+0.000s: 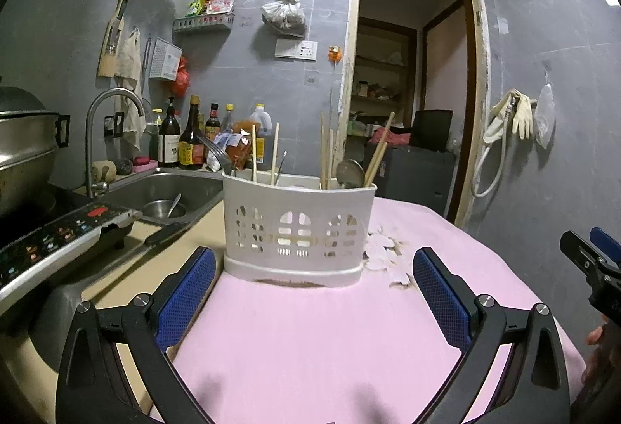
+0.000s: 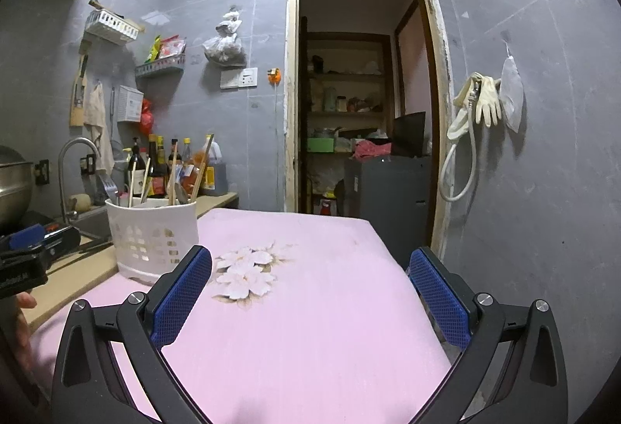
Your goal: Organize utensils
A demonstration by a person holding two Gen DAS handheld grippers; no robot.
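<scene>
A white perforated plastic utensil holder (image 1: 299, 230) is shown standing upright at the left edge of a pink flowered cloth (image 2: 310, 307), beside the counter and the steel sink (image 1: 163, 191). Wooden chopsticks (image 1: 324, 148), a metal spoon (image 1: 349, 172) and a fork (image 1: 217, 152) are seen standing in it, handles and tips mixed. The chopsticks are judged light, stiff and thin, liable to roll or pivot between pads, and are best taken on the upper shaft above the rim; the metal pieces are judged heavier and slippery. The holder itself is judged light and easily tipped. The left gripper (image 1: 314, 292) is held wide apart just short of the holder's base, with nothing gripped or touched. The right gripper (image 2: 310, 292) is likewise spread wide over the bare cloth, well clear of the holder, and nothing is held in it.
</scene>
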